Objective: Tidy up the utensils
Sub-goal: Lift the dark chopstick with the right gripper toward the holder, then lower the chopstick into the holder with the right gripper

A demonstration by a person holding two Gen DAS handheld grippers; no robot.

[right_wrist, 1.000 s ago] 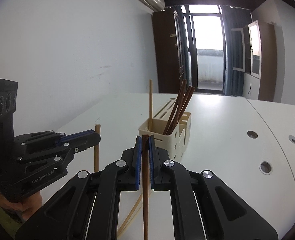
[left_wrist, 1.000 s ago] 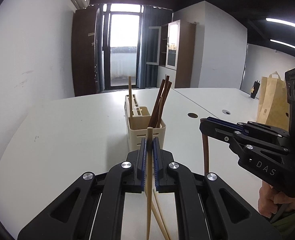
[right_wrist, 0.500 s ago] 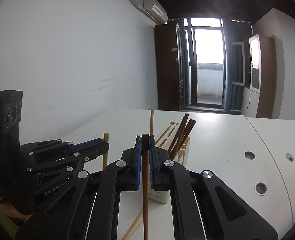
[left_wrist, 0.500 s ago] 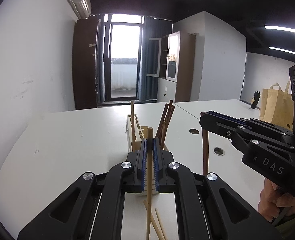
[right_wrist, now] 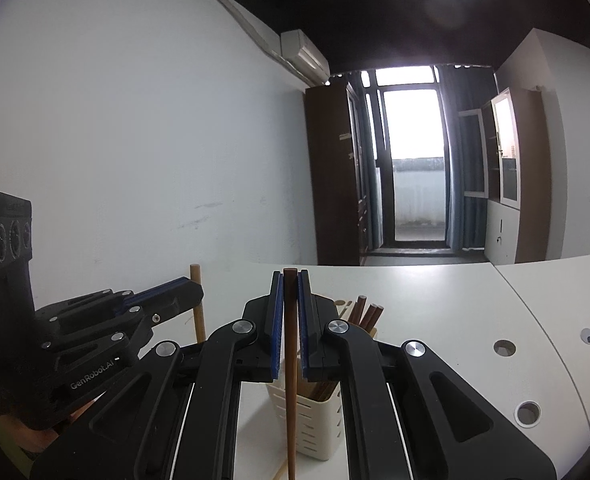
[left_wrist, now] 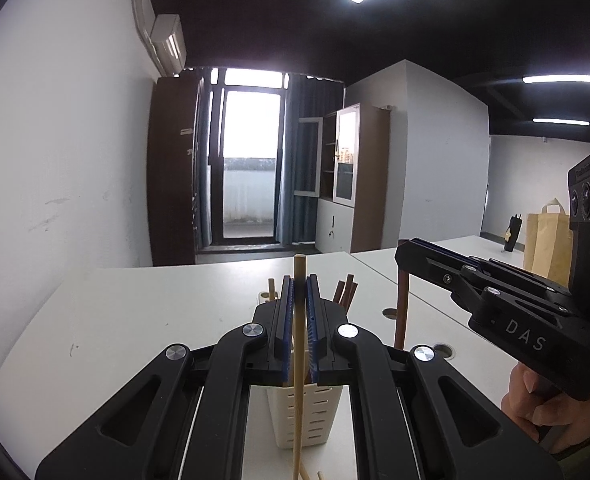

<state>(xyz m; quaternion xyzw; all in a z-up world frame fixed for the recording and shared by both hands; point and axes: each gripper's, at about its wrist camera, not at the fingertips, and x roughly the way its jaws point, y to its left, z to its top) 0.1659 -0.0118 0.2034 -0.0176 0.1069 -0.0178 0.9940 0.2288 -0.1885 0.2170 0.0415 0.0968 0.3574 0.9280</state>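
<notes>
**Wooden chopsticks: two in hand, more loose**

You hold a pale chopstick [left_wrist: 298,360] in the left tool [left_wrist: 299,332] and a dark chopstick [right_wrist: 290,364] in the right tool [right_wrist: 290,328], both clamped upright above the cream holder [right_wrist: 319,432]. Several dark sticks [right_wrist: 365,314] already stand inside; loose sticks [left_wrist: 309,474] remain on the bench [left_wrist: 135,320].

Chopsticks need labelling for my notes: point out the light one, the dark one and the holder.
light chopstick [left_wrist: 298,412], left wrist view, mid shaft
dark chopstick [right_wrist: 291,404], right wrist view, mid shaft
holder [right_wrist: 315,432], right wrist view, slotted front wall

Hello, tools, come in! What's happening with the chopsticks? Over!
Left tool shut on light chopstick. Right tool shut on dark chopstick. Both upright near cream holder. Nothing in the way.
</notes>
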